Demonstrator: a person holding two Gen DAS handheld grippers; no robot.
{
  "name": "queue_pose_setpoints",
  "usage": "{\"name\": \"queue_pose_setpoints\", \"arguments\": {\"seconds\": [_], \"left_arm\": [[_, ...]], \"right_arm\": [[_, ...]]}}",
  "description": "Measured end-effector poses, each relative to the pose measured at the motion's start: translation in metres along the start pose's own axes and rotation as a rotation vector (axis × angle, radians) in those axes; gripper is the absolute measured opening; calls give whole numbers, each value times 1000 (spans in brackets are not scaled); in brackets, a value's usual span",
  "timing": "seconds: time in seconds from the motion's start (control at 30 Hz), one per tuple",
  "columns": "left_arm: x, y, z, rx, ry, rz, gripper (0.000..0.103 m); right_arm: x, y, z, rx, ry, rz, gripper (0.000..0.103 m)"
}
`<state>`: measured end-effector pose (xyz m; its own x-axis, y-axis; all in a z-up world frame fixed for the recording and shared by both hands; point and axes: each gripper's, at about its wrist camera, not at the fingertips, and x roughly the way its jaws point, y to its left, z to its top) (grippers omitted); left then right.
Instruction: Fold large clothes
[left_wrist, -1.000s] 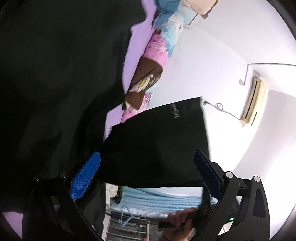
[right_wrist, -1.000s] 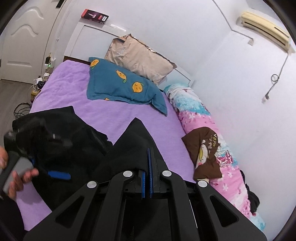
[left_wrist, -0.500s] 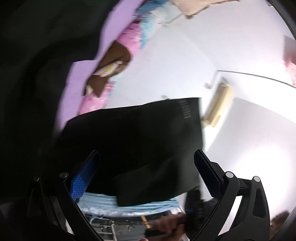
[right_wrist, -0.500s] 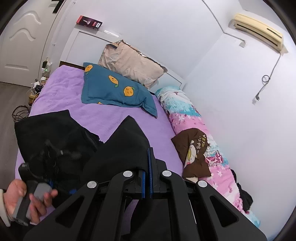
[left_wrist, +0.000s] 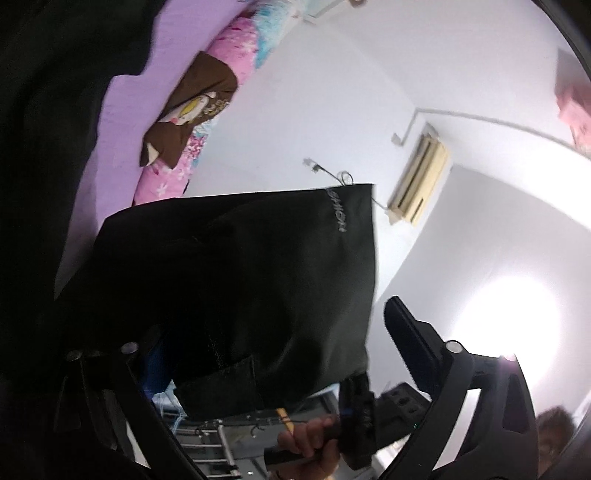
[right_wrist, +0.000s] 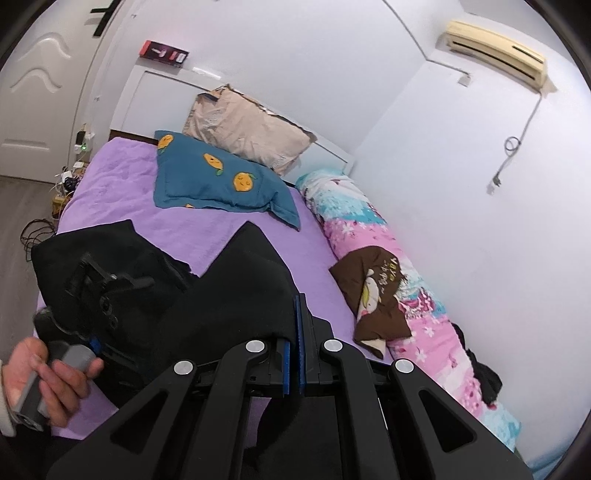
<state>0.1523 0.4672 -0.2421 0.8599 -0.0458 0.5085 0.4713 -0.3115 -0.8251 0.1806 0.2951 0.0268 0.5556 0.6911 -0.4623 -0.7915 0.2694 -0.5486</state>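
Right gripper (right_wrist: 294, 354): clamped tight on a raised edge of the black garment (right_wrist: 236, 295), which hangs as a peak above the purple bed (right_wrist: 122, 177).
Left gripper (left_wrist: 273, 354): jaws closing, with a hanging panel of the garment between them; the pads do not look pressed on the cloth yet.
Garment position: partly lifted by the right gripper, the rest heaped on the bed near the person's left hand (right_wrist: 40, 380).
Step in hand: probably securing a second hold before spreading.
Doing it well: catch one clean edge, not bunched layers; keep both holds level; pull until the cloth is taut.
Risk: thick folds may slip out.
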Motion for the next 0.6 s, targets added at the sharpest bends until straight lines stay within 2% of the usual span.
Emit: {"name": "queue_pose_setpoints", "arguments": {"seconds": [0.03,0.07,0.13,0.17,0.2,0.23,0.3,0.37,0.5,0.6], "left_arm": [[1,-8,-4,25,-1,19,66],[-1,-15,-5,42,-4,33,56],[-4,-33,-8,85,-8,41,28],[-4,-43,-7,112,-7,58,25],[-4,-53,-7,133,-3,81,15],[-3,-63,-7,143,9,120,10],[3,-79,-7,159,32,193,5],[14,-108,-10,247,66,282,4],[48,-165,-25,389,125,315,3],[88,-204,-50,493,213,349,3]], "right_arm": [[-2,-3,-3,12,3,-7,3],[-2,-5,-6,24,6,-9,3],[-7,-10,-15,56,17,-13,3],[-9,-12,-20,65,21,-13,3],[-12,-13,-26,72,26,-13,3],[-14,-13,-32,80,30,-14,3],[-19,-13,-43,98,36,-11,3],[-24,-14,-54,122,39,-11,3],[-36,-18,-79,192,47,0,4],[-51,-19,-98,232,40,0,4]]}}
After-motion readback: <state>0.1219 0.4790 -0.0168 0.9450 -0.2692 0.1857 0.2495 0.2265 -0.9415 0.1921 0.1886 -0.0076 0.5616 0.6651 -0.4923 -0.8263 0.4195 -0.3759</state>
